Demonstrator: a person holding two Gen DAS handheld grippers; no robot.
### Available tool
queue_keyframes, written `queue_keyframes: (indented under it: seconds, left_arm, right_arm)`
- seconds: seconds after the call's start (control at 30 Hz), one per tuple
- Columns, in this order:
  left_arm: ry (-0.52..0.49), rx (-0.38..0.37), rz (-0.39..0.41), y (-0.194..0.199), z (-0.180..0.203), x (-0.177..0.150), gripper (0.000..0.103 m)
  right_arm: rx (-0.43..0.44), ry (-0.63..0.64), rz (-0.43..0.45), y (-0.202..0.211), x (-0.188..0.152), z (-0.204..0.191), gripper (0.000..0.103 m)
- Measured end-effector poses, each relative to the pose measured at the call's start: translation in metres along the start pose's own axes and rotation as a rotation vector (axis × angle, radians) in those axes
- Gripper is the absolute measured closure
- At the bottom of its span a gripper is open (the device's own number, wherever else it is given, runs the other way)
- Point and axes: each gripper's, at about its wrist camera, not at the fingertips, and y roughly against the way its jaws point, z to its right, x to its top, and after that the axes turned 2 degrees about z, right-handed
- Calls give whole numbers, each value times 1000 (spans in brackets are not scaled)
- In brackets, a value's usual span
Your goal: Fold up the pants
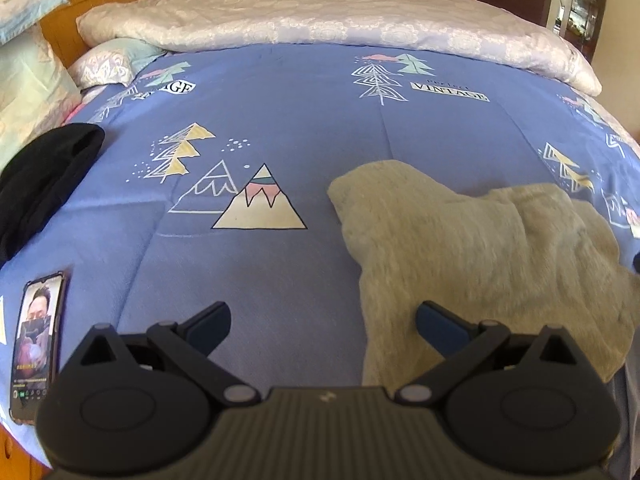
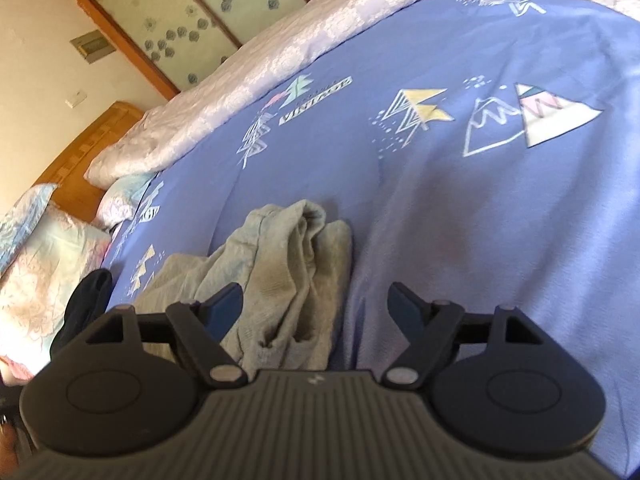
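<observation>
The grey pants (image 1: 472, 256) lie crumpled on the blue patterned bedspread (image 1: 280, 128), at the right in the left wrist view. My left gripper (image 1: 323, 330) is open and empty, just above the bedspread, with its right finger over the pants' near left edge. In the right wrist view the same pants (image 2: 280, 280) lie bunched in folds straight ahead. My right gripper (image 2: 316, 312) is open and empty, with its left finger over the pants and its right finger over bare bedspread (image 2: 480, 220).
A black garment (image 1: 44, 176) lies at the bed's left edge, also in the right wrist view (image 2: 86, 304). A phone (image 1: 36, 344) with a lit screen lies near the front left corner. A rolled white quilt (image 1: 320, 24) runs along the far side. Pillows (image 1: 28, 80) and a wooden headboard stand at left.
</observation>
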Motion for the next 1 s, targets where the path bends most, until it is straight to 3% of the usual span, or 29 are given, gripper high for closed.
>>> queue_keyframes:
  seconds: [0.23, 0.47, 0.57, 0.67, 0.73, 0.77, 0.83, 0.87, 0.9, 0.93, 1.0]
  left_arm:
    - [11, -67, -23, -9, -1, 12, 0]
    - [62, -251, -53, -15, -12, 24, 0]
    - [74, -287, -66, -21, -11, 27, 0]
    - [102, -309, -105, -34, -10, 29, 0]
    - [136, -369, -156, -45, -6, 24, 1]
    - [158, -410, -200, -54, -3, 18, 4]
    - [170, -462, -262, -66, 7, 6, 31]
    - [144, -423, -227, -63, 13, 1, 42]
    - [96, -388, -195, -58, 20, -1, 61]
    - [77, -387, -186, -55, 24, 0, 68]
    - [102, -407, -180, -47, 22, 11, 79]
  right_arm:
    - [30, 55, -57, -12, -1, -8, 22]
    - [28, 134, -96, -16, 5, -12, 22]
    - [18, 154, -101, -20, 6, -12, 22]
    - [18, 140, -118, -28, 6, -11, 22]
    - [39, 120, -142, -35, 6, -11, 22]
    - [47, 112, -161, -41, 5, -12, 22]
    - [60, 78, -211, -52, 1, -11, 30]
    - [79, 58, -240, -57, -2, -10, 38]
    - [92, 45, -251, -60, -4, -12, 47]
    - [88, 60, -242, -59, -5, -17, 59]
    - [90, 112, -221, -54, -4, -32, 64]
